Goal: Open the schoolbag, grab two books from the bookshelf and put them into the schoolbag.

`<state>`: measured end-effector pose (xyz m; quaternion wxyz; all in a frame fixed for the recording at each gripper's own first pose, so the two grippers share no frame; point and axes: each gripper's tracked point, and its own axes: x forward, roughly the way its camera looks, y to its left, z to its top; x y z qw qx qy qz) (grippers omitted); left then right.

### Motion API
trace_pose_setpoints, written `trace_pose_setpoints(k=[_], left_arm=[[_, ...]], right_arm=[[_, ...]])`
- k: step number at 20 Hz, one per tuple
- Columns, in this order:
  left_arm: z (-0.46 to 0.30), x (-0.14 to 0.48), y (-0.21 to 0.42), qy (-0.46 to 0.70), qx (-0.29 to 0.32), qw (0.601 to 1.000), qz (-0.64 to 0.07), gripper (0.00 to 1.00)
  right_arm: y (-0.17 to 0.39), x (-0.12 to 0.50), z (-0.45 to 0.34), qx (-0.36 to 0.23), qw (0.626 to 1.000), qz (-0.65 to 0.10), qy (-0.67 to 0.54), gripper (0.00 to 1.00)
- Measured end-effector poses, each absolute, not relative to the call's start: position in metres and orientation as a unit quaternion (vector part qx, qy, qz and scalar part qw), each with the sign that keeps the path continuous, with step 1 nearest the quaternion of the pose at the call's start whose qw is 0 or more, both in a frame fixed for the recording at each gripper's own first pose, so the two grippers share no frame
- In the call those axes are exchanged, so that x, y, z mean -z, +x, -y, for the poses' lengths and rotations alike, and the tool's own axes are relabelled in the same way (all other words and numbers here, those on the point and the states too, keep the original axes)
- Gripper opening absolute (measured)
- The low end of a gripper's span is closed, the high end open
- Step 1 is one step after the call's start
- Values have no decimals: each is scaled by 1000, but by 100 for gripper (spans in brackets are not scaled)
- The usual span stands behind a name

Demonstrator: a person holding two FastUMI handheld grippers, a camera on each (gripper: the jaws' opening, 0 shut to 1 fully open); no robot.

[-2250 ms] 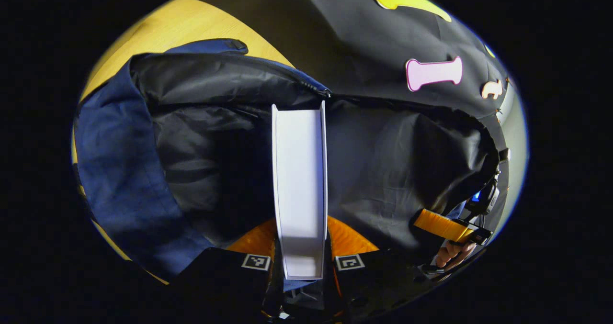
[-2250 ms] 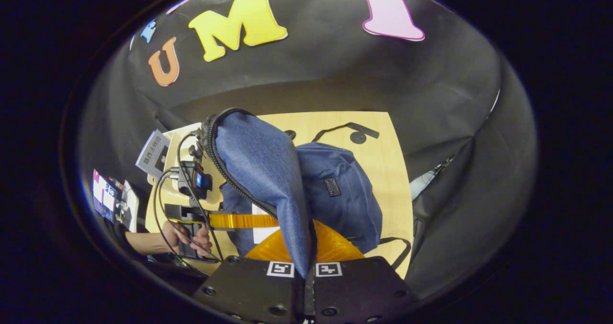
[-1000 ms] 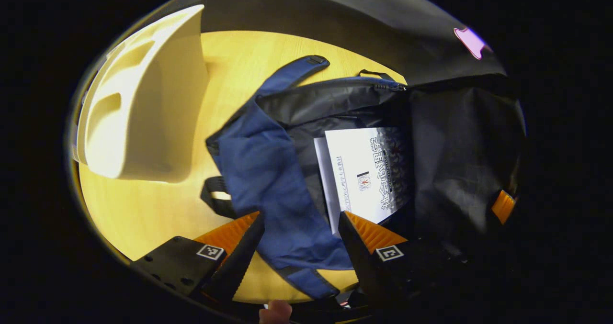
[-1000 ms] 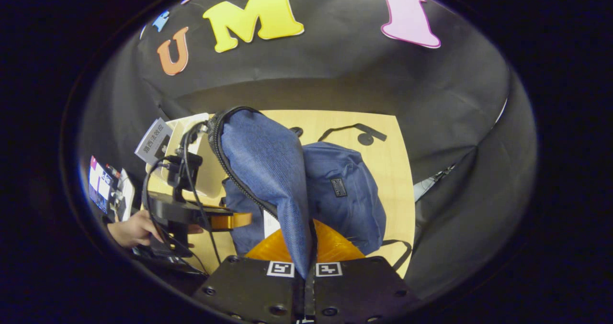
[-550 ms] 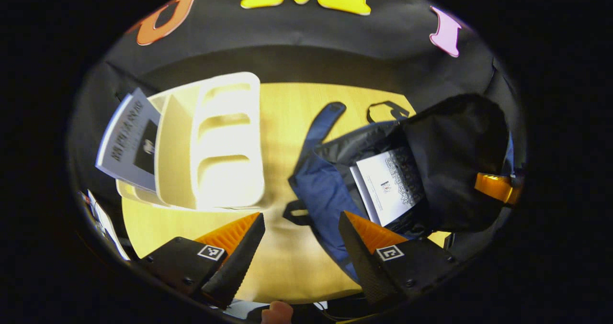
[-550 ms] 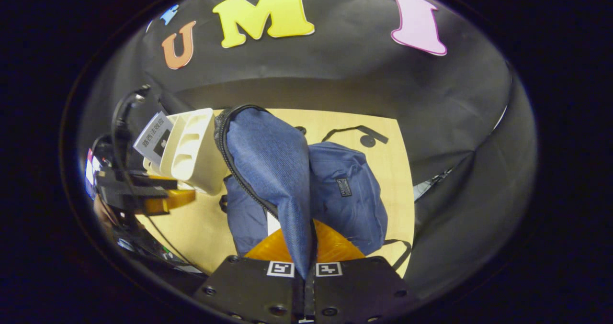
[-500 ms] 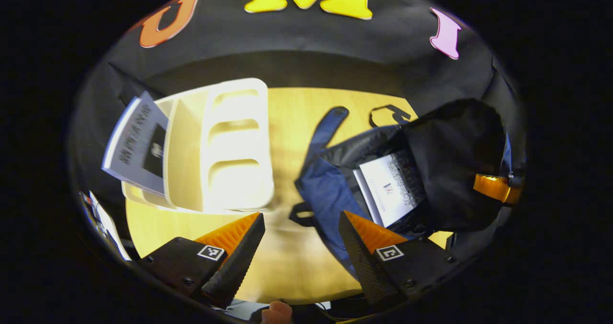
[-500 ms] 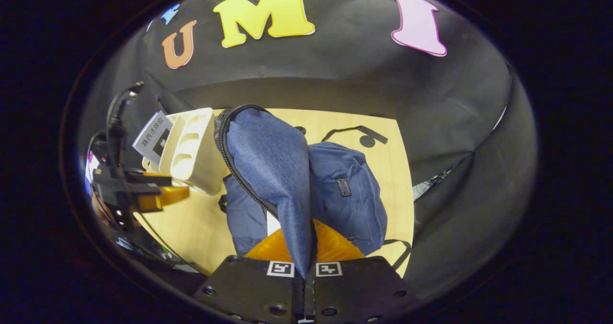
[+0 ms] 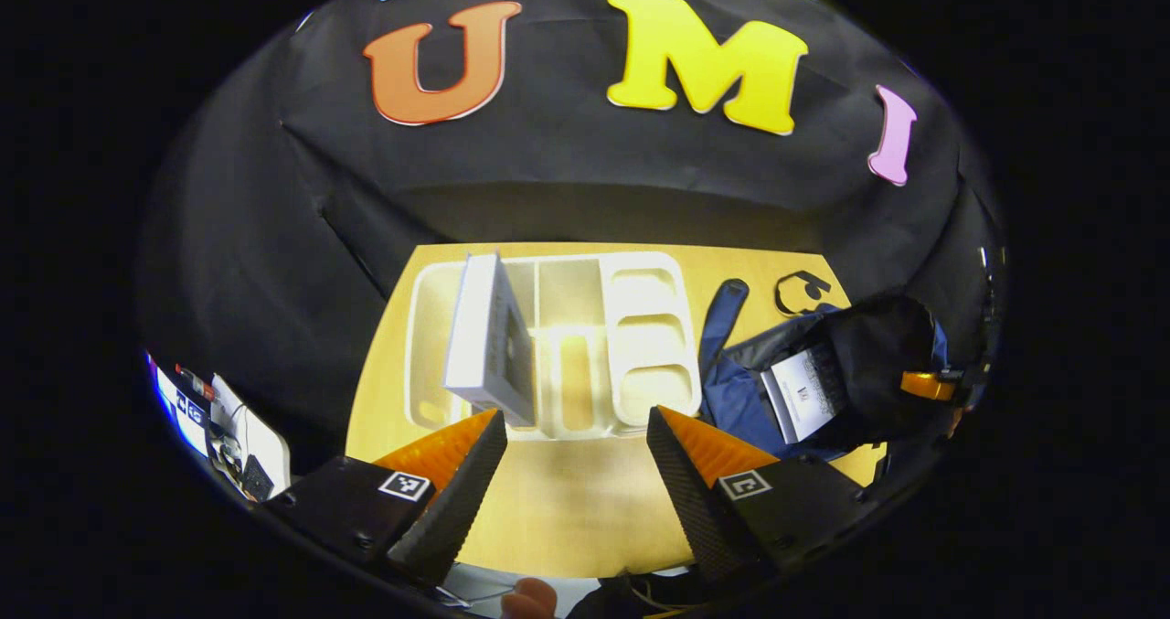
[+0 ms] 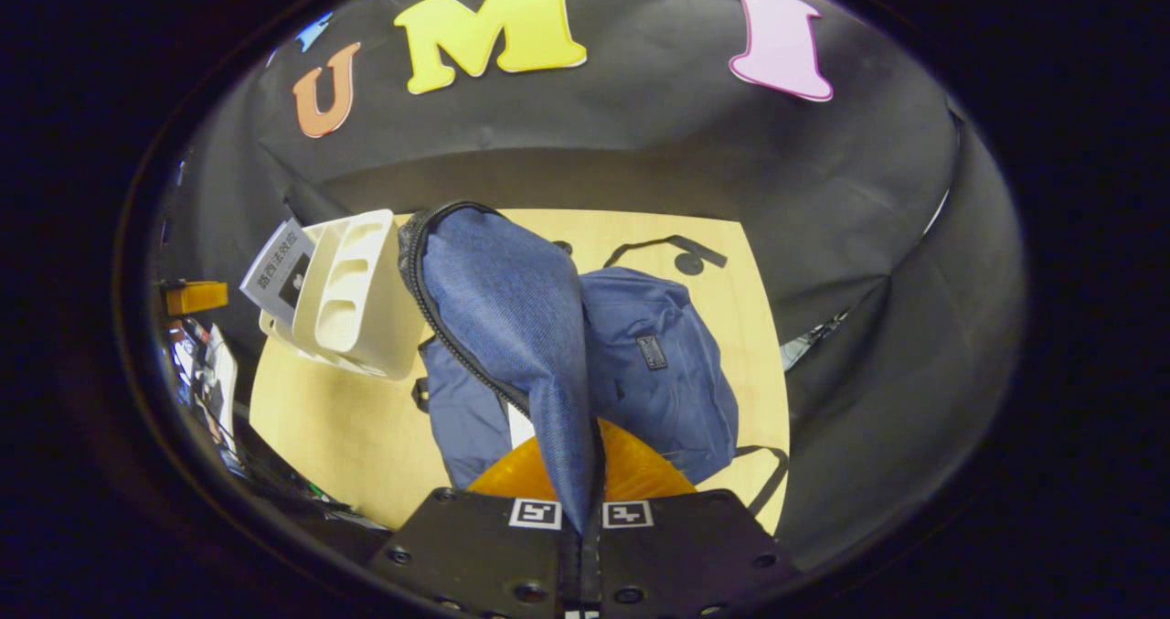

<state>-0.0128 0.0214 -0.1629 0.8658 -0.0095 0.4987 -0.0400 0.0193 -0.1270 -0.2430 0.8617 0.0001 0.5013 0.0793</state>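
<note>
The blue schoolbag (image 10: 654, 363) lies open on the wooden table, and my right gripper (image 10: 585, 500) is shut on its front flap (image 10: 512, 308), holding it up. A white book (image 9: 800, 390) rests inside the schoolbag (image 9: 731, 390) against the black lining. The cream bookshelf (image 9: 585, 345) stands left of the bag with one grey-white book (image 9: 489, 340) leaning in it. My left gripper (image 9: 574, 459) is open and empty, hovering in front of the bookshelf. In the right gripper view the bookshelf (image 10: 352, 290) and its book (image 10: 279, 272) sit at the left.
The wooden table (image 9: 567, 509) has bare surface in front of the bookshelf. Black straps (image 10: 672, 253) of the bag lie at the table's far side. Black booth cloth surrounds the table. Cables and equipment (image 9: 228, 432) sit off the table's left edge.
My left gripper let go of the white book inside the bag, drew back out and swung left to face the bookshelf. My right gripper kept holding the flap up.
</note>
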Motion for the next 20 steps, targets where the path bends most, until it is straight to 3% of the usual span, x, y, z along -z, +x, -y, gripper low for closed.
trace_pose_setpoints(k=[8,20], left_arm=[[-86,152,47,10,32,846,-532,98],[-82,226,76,-4,70,763,-643,98]], right_arm=[[19,244,121,-74,860,-504,-1,2],[21,248,120,-66,853,-518,1,2]])
